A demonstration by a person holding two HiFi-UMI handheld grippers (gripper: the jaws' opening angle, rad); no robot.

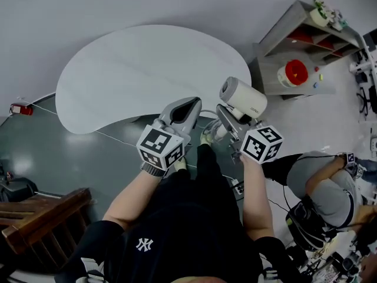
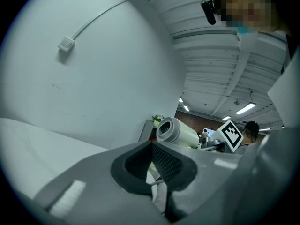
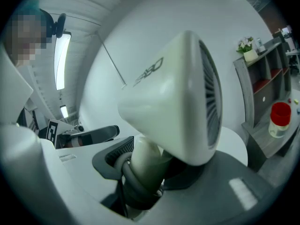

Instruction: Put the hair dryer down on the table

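Cream plastic hair dryer point(image 3: 178, 102), 1; handle clamped by right gripper point(image 3: 145, 168), barrel level, likely for setting onto white table point(image 1: 135, 69) ahead; left gripper point(image 2: 152, 165), jaws together, idle alongside.

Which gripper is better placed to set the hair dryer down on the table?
Right. The right gripper grips the hair dryer by its handle near the table; the left gripper is shut.

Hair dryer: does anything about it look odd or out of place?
Only mildly. The hair dryer is up in the air rather than on the table, gripped by its handle in the right claw. Its grey cord is looped round that handle inside the grip. No damage shows.
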